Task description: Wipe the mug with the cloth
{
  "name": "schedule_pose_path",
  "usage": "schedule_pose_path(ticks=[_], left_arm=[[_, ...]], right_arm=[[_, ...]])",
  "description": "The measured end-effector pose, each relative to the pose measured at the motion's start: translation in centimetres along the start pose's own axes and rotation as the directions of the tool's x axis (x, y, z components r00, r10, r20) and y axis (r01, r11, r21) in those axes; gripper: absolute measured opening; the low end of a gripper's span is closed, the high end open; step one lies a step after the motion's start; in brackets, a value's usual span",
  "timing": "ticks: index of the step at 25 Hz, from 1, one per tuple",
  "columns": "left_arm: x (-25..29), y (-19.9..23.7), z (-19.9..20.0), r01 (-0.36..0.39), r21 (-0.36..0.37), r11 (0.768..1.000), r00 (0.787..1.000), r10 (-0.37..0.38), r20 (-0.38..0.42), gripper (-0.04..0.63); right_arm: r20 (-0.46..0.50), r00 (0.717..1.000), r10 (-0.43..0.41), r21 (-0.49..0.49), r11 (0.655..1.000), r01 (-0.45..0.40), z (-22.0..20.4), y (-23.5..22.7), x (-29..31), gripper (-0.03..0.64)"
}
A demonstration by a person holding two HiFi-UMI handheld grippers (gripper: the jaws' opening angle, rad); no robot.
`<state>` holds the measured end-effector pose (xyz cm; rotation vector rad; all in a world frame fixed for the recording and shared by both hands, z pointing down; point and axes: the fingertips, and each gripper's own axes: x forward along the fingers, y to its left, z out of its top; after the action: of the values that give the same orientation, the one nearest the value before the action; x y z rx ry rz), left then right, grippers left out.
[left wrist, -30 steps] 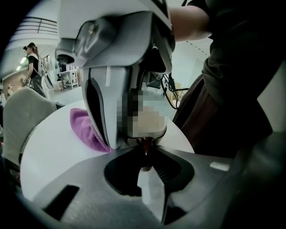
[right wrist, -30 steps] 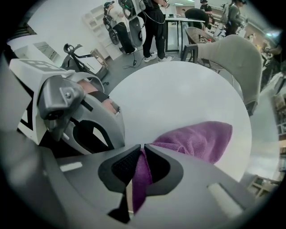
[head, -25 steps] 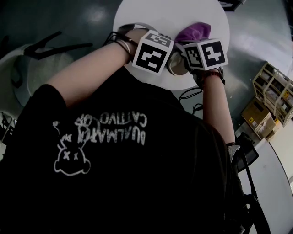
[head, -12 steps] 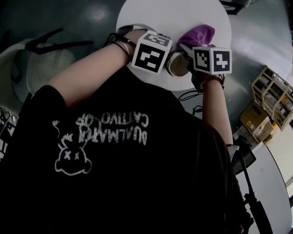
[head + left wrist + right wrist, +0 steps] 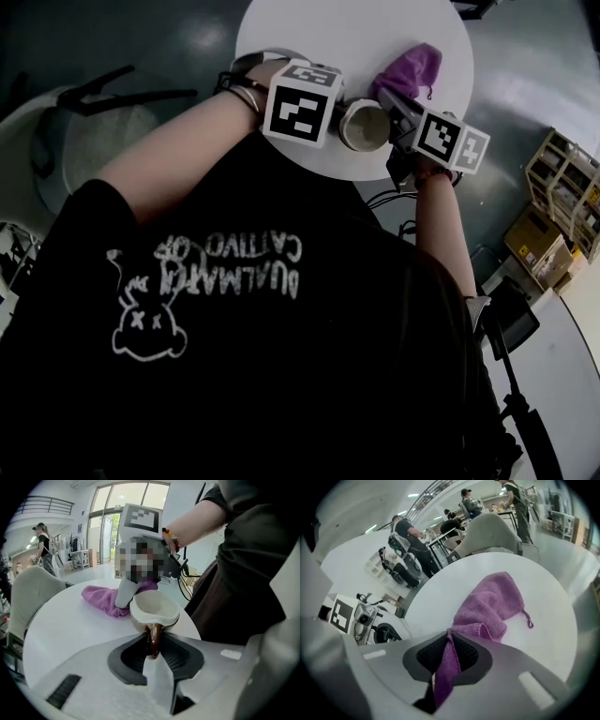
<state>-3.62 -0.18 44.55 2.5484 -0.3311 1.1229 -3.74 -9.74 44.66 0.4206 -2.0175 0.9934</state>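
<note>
- The room is a wide, bright hall with tall windows (image 5: 105, 508) and a glazed door at the far end. People (image 5: 410, 531) stand and sit at tables in the background.
- The floor (image 5: 525, 94) is smooth, grey and glossy, with light glare on it.
- A round white worktop (image 5: 328, 37) stands in front of the person. Its surface is plain and matt.
- A pale grey shell chair (image 5: 84, 141) stands at the left of the worktop in the head view. Another chair (image 5: 492, 536) is drawn up to the far rim.
- A slatted wooden rack (image 5: 562, 178) and a cardboard box (image 5: 527, 246) stand on the floor, well apart to the right.
- The purple terry cloth (image 5: 487, 606) lies bunched on the worktop's right half, just beside the mug. A small hanging loop shows at one corner.
- The mug (image 5: 153, 613), cream inside and brown outside, is at the worktop's near edge. Its handle is turned toward the person.
- The left tongs (image 5: 153, 645) are clamped on the mug's handle.
- The right tongs (image 5: 449, 656) are clamped on a corner of the cloth, which runs down between the pads.
</note>
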Motion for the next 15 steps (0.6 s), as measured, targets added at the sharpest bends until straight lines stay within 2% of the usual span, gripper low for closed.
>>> schedule_pose_path(ticks=[4,7,9,15], left_arm=[[-0.2,-0.5,-0.3,-0.015,-0.025,1.000,1.000,0.015,0.003,0.077],[-0.2,-0.6,0.2,-0.020,-0.054,0.998,1.000,0.020,0.011,0.077],[0.1,-0.6,0.1,-0.026,-0.067,0.997,1.000,0.025,-0.010,0.077],[0.7,-0.7,-0.4,-0.050,-0.119,0.992,0.996,0.041,-0.073,0.077]], right_arm=[[0.096,0.994,0.045,0.168,0.984,-0.061,-0.9,-0.6,-0.5,0.031],[0.183,0.980,0.074,0.310,0.942,-0.129,-1.5,-1.6,-1.2,0.031],[0.239,0.967,0.084,0.384,0.907,-0.174,-1.9,-2.3,-1.7,0.031],[0.389,0.915,0.106,0.469,0.833,-0.295,-2.7,-3.5,-2.5,0.031]])
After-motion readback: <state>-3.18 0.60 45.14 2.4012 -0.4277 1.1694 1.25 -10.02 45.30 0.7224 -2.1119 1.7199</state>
